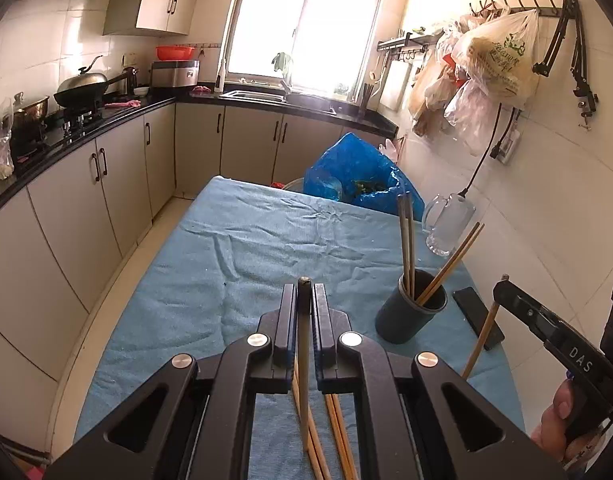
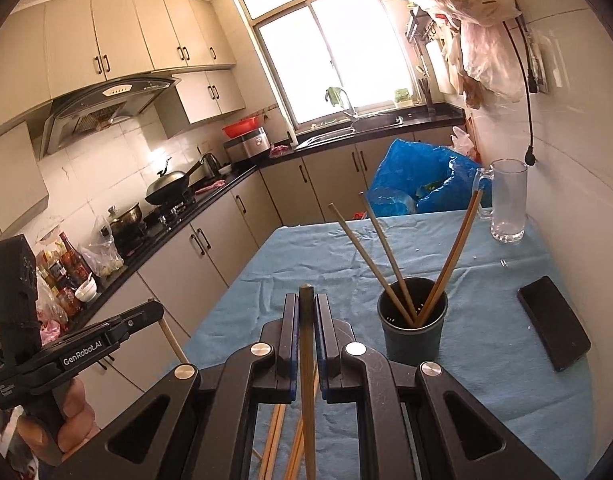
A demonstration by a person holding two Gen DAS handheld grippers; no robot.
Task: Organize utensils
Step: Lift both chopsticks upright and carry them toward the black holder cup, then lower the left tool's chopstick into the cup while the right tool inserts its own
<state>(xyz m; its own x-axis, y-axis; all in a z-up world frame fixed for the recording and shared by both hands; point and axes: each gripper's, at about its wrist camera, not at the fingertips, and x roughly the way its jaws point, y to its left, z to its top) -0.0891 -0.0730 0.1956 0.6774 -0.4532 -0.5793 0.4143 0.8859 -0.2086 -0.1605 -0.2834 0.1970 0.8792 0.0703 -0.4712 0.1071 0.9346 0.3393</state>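
Chopsticks pinched singly in left gripper and right gripper; next, drop each into dark holder near table's right edge.

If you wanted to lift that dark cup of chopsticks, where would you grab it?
By the cup's near rim, from above: one finger inside, one outside. The chopsticks lean toward the far and side walls, so the near edge looks free, and the cup looks too wide to pinch around.

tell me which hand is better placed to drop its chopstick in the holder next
Probably the right. Both grippers clamp one chopstick, but the dark holder sits close ahead of the right gripper; from the left gripper it lies farther aside.
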